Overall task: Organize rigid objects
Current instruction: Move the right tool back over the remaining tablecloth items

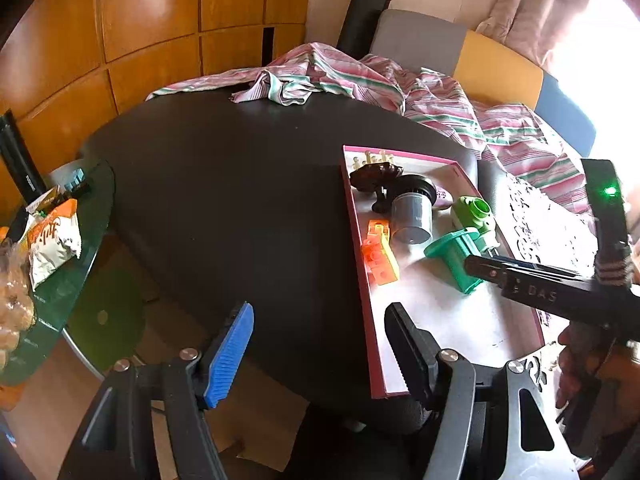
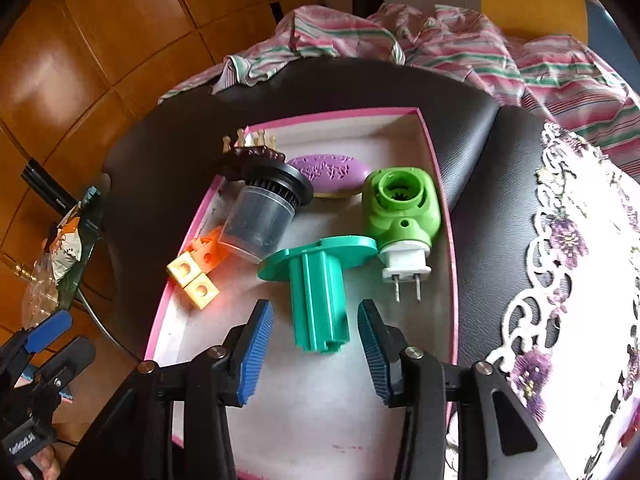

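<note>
While your right claw [image 2: 316, 346] hangs over the pink-rimmed tray [image 2: 436, 152], its blue pads stand part-way apart on either side of the teal flanged spool [image 2: 320, 300] without pressing on it; the spool lies on the tray's white floor, flange toward 12 o'clock, stem toward you; at 1 o'clock from it sits the green plug-in unit [image 2: 400, 208] with its white two-pin plug pointing toward 6 o'clock; at 11 o'clock lies the clear cup with a black ribbed cap [image 2: 260, 216], tipped on its side; the orange and yellow blocks [image 2: 196, 272] rest at 9 o'clock against the tray's rim, and the purple oval soap [image 2: 332, 170] lies at 12 o'clock near the far wall (a dark brown piece with pale pegs sits behind the cup). Your left claw [image 1: 320, 348] holds nothing and stands wide over the dark counter [image 1: 224, 184], one finger just above the tray's near corner; a striped cloth [image 1: 400, 80] lies bunched along the counter's far edge.
</note>
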Tool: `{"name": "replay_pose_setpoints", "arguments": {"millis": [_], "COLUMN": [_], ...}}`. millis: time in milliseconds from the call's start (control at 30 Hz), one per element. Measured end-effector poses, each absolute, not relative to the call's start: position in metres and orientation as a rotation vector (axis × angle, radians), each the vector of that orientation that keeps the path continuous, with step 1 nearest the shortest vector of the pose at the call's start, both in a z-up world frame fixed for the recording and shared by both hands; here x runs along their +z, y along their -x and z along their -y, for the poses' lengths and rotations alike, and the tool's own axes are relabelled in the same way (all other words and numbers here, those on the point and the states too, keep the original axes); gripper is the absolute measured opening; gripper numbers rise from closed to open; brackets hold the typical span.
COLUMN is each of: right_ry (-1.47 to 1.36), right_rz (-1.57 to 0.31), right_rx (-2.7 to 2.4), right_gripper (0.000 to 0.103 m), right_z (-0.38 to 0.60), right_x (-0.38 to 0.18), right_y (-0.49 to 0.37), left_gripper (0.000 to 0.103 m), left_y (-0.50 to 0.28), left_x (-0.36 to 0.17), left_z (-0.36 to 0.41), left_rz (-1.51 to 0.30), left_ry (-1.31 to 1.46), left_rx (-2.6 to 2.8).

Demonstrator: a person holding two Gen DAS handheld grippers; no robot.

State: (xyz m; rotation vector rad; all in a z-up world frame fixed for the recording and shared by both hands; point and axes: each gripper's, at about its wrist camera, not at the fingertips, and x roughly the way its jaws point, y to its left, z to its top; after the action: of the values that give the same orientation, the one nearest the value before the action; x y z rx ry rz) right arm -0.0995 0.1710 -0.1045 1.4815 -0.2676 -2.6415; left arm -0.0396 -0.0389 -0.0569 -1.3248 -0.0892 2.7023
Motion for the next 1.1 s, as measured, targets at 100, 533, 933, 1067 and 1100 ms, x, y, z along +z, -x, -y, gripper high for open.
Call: {"name": "replay_pose_setpoints", "arguments": {"millis": [100,533,933,1067,1100], "right_ry": [-1.444,-1.36,-1.336,-1.349,-1.357], "right_rz": [0.257,0.245,0.317,0.39,0.416], "right_rx": [-2.664,-2.756,-2.875,-2.939,-2.953], "right_gripper": [0.044,0.044,0.044,0.044,0.044], "right_z": [-0.172,-0.193,-0.246,-0.282,-0.292], "right_x": [-0.095,-0.069,-0.05,-0.046,-0.045], "right_y": [0.091,0.055,0.017,-0.002,-0.007], "left_gripper": [0.069,0.069,0.069,0.07,0.07], "left_y": [0.037,0.029,0.024,0.024,0.024], "left_x": [-0.055,-0.049,-0.039,-0.036,-0.036], "left_z": [0.037,0.025,0.002,-0.01,-0.013], "left_rz": [0.082,0.033,-0.047,-0.077,-0.084], "left_ry": [1.312,1.289,1.232,1.221,1.219], "left_rx": [2.701,2.68,2.653,2.631,2.626]}}
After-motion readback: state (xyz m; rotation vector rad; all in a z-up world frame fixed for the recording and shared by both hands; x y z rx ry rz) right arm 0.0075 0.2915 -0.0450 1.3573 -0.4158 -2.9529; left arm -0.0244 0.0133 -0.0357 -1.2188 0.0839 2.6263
